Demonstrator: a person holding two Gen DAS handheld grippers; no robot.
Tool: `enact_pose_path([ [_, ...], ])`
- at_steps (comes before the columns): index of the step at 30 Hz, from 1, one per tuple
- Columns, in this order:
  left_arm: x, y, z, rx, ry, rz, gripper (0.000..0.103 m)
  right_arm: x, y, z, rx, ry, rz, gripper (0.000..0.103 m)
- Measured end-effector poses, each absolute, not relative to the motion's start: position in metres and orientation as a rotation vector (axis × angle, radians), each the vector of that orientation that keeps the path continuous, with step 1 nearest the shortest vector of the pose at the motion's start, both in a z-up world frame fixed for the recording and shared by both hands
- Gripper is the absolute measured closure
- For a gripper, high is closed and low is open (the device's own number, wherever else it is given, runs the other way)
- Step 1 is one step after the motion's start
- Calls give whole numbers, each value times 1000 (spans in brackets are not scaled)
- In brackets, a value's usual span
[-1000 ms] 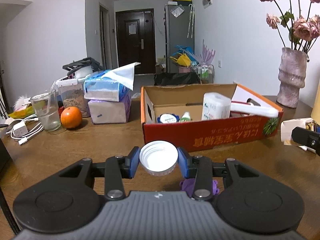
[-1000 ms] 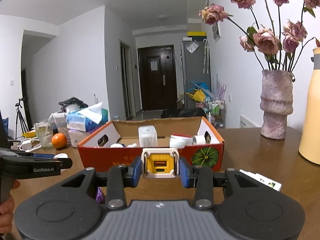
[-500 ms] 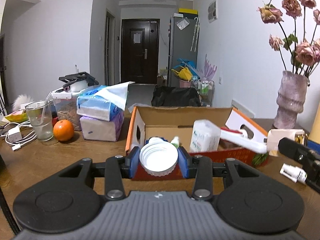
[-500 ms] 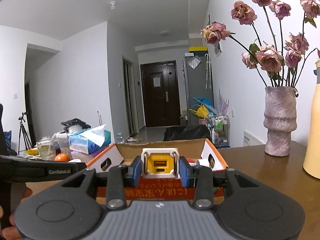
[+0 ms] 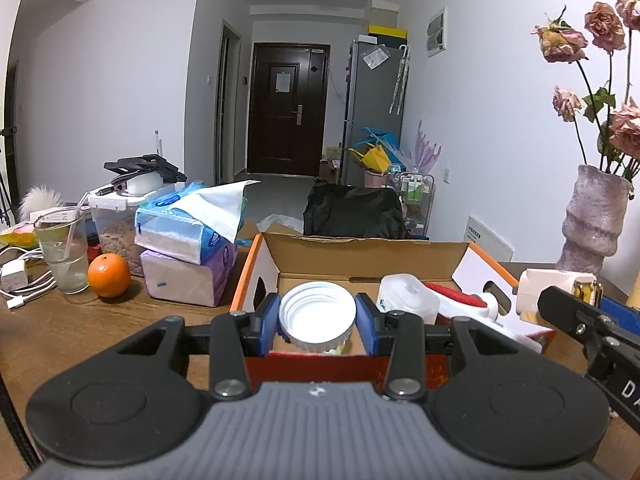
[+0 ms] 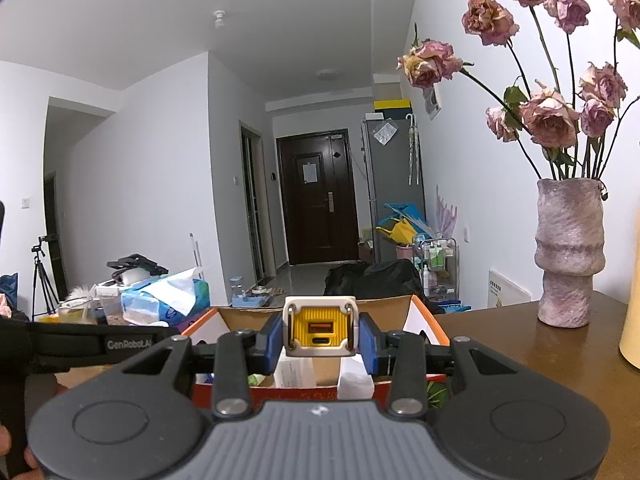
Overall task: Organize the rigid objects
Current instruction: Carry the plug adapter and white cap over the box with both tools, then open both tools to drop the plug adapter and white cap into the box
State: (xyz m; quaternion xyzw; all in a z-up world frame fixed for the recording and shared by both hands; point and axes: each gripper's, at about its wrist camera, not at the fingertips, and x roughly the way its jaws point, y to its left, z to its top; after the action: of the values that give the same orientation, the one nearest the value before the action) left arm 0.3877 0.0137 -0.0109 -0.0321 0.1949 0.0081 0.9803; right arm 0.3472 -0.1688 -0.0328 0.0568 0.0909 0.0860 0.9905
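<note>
"GenRobot.AI" in white on black side of left gripper, seen from right wrist; other print unreadable.

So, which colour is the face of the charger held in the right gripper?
Yellow, inside a cream-white frame; the charger shows best in the right wrist view.

Your left hand-held gripper and its white lid hide the cardboard box's front-left floor; only a green scrap shows beneath. The print on the white container is too small to read. In the right view, the charger covers the box's middle, the yellow bottle is cut by the right edge, and your hand is cropped and blurred at bottom left.
</note>
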Motion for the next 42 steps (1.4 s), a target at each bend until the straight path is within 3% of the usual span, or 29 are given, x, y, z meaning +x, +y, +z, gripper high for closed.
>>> enact_pose_path([
  [42,478,-4,-19,-22,389,45,62,455,-171,-43,73,245,174,65],
])
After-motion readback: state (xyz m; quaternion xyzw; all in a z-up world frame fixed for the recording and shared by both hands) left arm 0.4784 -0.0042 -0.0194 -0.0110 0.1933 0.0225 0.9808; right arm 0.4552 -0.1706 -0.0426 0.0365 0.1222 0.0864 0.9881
